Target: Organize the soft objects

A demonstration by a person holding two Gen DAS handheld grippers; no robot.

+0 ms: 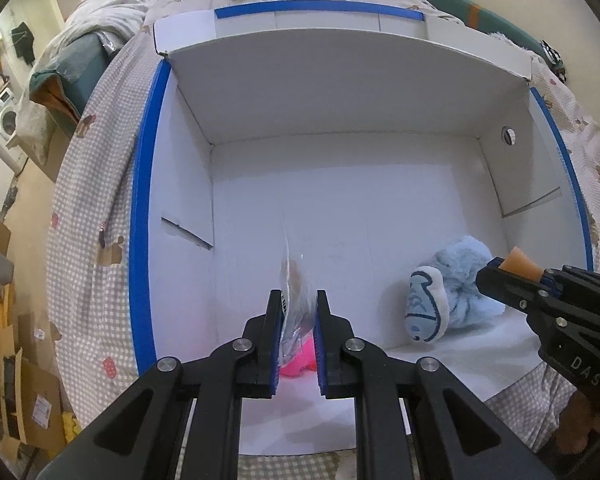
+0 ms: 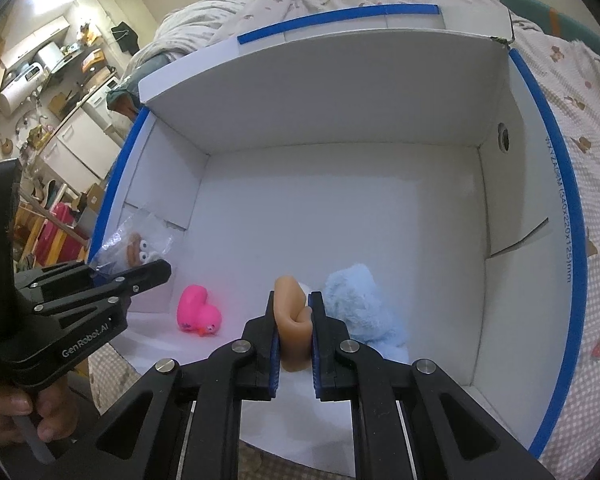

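Over the white cardboard box (image 2: pixel 340 92) you hold each toy above its floor to drop it in: your left gripper (image 1: pixel 299 300) pinches a clear toy bag (image 2: pixel 134 246), your right gripper (image 2: pixel 294 304) squeezes a tan rubber toy (image 2: pixel 290 312) beside the blue plush (image 2: pixel 360 308) and pink duck (image 2: pixel 199 309)

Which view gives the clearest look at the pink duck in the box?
The right wrist view: the pink duck lies in full view on the white box floor. In the left wrist view the duck shows only as a sliver behind the left tool and its bagged toy.
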